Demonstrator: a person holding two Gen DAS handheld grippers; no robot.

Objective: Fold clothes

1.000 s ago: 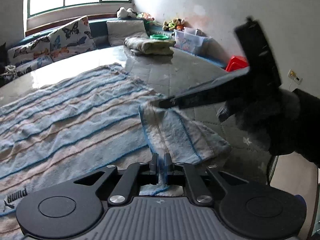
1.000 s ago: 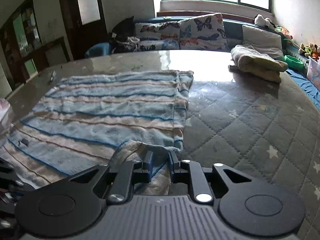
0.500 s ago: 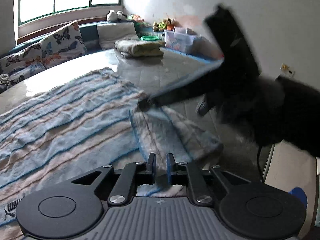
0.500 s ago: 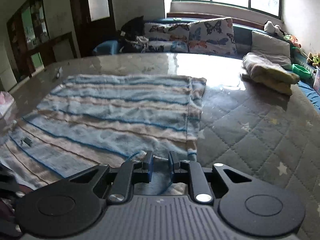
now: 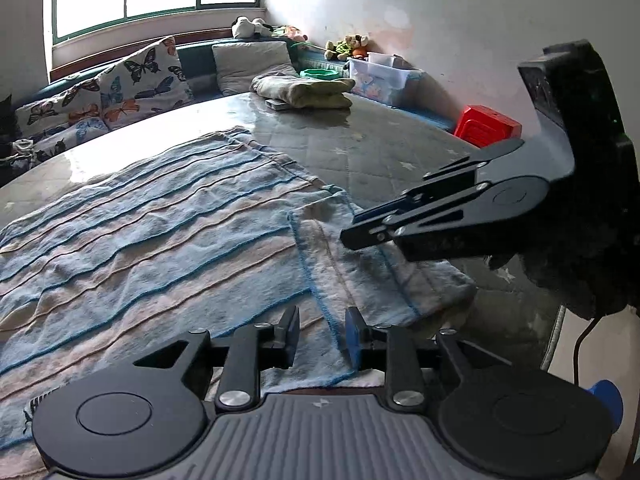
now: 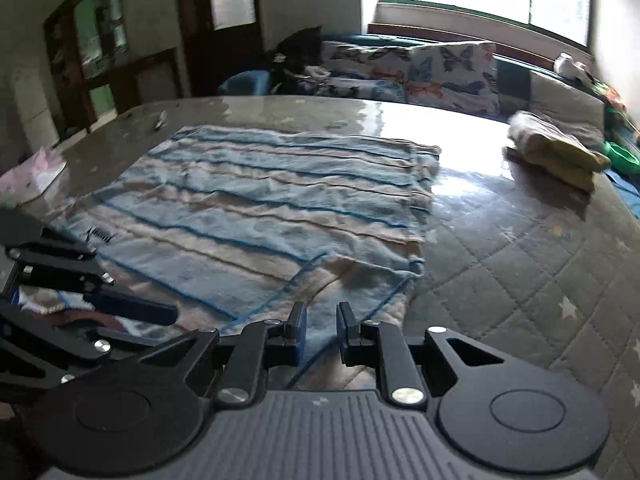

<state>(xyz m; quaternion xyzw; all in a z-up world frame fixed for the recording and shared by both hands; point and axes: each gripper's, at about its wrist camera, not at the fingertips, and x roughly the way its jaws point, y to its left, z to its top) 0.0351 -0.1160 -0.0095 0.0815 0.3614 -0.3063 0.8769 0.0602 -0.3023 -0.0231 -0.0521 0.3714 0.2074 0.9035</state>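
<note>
Now | striped terry towel (image 5: 160,216) (corner folded) | left gripper (image 5: 322,334), right gripper (image 6: 321,330): jaws apart

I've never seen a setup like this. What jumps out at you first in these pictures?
A big blue-and-beige striped towel lies spread over a quilted grey surface, its near corner folded back. Two black hand-held grippers hover over that corner: the left gripper and the right gripper, both with jaws apart and holding nothing. Farther back sit a folded yellowish cloth and butterfly-print cushions under a bright window.
</note>
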